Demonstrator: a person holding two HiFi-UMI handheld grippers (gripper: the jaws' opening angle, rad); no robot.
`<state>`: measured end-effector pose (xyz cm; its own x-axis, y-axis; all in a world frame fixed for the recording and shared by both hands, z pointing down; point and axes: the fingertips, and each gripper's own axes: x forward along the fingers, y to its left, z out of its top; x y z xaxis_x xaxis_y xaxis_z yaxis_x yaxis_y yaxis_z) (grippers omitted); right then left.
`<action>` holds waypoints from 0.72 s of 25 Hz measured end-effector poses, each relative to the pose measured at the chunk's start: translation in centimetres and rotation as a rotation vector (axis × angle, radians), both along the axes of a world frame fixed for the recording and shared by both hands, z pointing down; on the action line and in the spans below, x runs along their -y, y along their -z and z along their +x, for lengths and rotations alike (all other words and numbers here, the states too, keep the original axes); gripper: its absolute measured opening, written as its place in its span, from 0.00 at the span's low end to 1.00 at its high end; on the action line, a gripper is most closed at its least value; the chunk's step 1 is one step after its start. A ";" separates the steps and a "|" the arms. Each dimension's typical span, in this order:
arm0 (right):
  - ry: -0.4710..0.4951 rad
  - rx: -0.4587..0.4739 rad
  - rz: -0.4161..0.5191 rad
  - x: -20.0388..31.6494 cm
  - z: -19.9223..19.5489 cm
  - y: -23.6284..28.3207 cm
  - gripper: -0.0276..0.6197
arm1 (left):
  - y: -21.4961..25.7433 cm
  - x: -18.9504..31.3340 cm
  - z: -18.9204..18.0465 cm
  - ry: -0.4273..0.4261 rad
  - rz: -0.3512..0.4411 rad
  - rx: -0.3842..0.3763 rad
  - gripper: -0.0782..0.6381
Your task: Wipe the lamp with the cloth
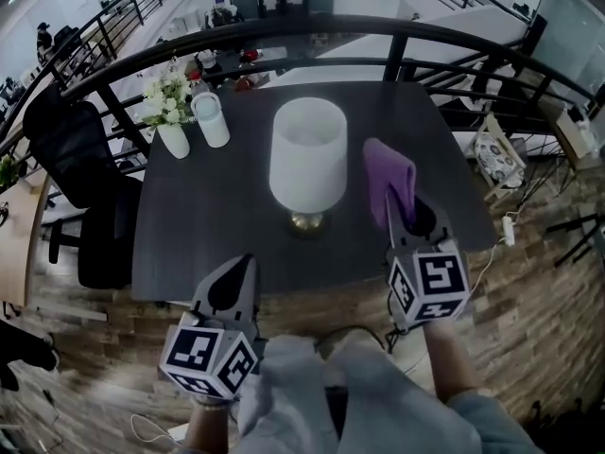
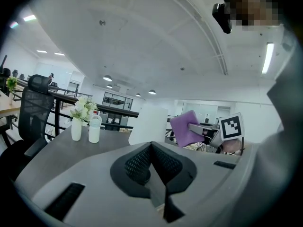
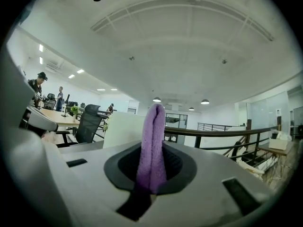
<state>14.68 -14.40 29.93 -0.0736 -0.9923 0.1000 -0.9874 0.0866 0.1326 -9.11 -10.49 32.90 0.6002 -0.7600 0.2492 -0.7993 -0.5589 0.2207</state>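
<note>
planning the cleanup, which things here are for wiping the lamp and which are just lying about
For the job:
lamp
purple cloth, pinched in the right claw

Just lying about:
vase of flowers
white bottle
black office chair beside the table

One lamp (image 1: 308, 154), one cloth (image 1: 388, 178), one vase (image 1: 174, 140), one bottle (image 1: 211, 119), one table (image 1: 208, 225), one chair (image 1: 80, 187).

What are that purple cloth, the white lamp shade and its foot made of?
The purple cloth shows a soft fuzzy pile, probably microfibre or terry. The lamp shade is smooth matte white: fabric or frosted glass, I can't tell. The lamp base gleams brassy, likely metal.
</note>
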 end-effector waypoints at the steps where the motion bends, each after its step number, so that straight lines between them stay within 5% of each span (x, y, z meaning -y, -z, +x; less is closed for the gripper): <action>1: -0.001 -0.004 0.005 0.6 0.1 0.3 0.12 | 0.2 0.2 0.0 0.001 0.000 -0.001 0.13; 18: 0.114 -0.060 0.057 8.4 0.7 3.2 0.12 | 0.3 3.6 1.2 0.104 0.013 -0.017 0.13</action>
